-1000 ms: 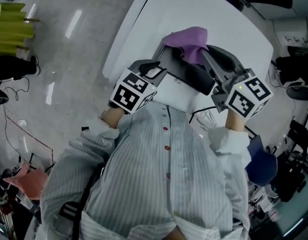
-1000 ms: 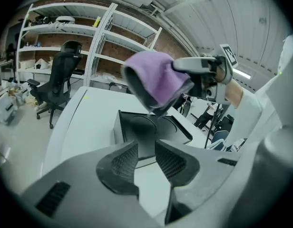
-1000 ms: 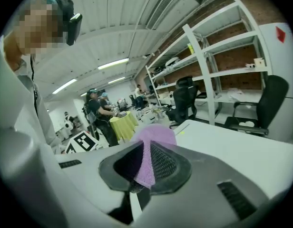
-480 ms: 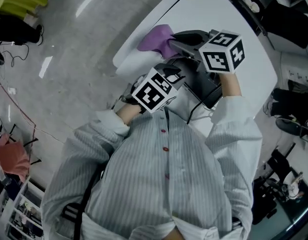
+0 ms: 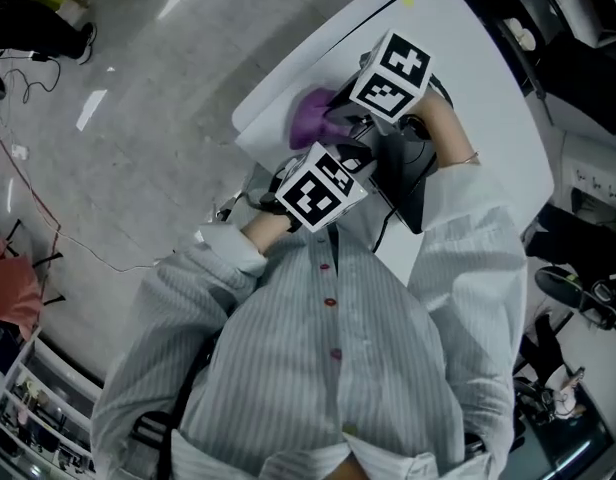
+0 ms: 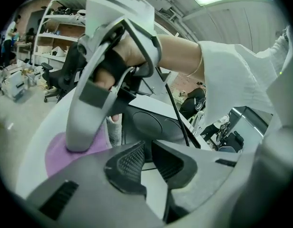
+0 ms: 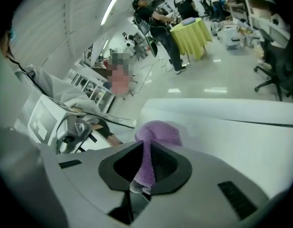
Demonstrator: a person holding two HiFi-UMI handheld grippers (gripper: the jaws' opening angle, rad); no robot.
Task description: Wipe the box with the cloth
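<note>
The right gripper point(image 7: 147, 152) is clamped on the purple cloth point(image 7: 158, 131): a strip of it runs down between the two jaws, and the rest bunches up in a soft lump just past their tips, resting on the white table point(image 7: 241, 141). From above, the cloth shows as a purple patch near the table's edge, just beyond both grippers, with the right gripper's marker cube point(image 5: 393, 76) tilted over it. The left gripper's view shows the same thing from the side: one pale finger point(image 6: 84, 113) of the right gripper comes down onto the cloth and presses it against the table top, while the person's right hand point(image 6: 122, 56) grips the handle above. The left gripper point(image 6: 147, 156) holds nothing; its jaws are drawn together with only a thin slit at the tips. Straight beyond those jaws sits the dark box point(image 6: 149, 125), with round hollows in its face, on the table beside the cloth; whether the cloth touches the box cannot be told. A black cable point(image 6: 175, 113) runs down across the box. The person's striped shirt point(image 5: 328, 368) fills the lower part of the head view.
</note>
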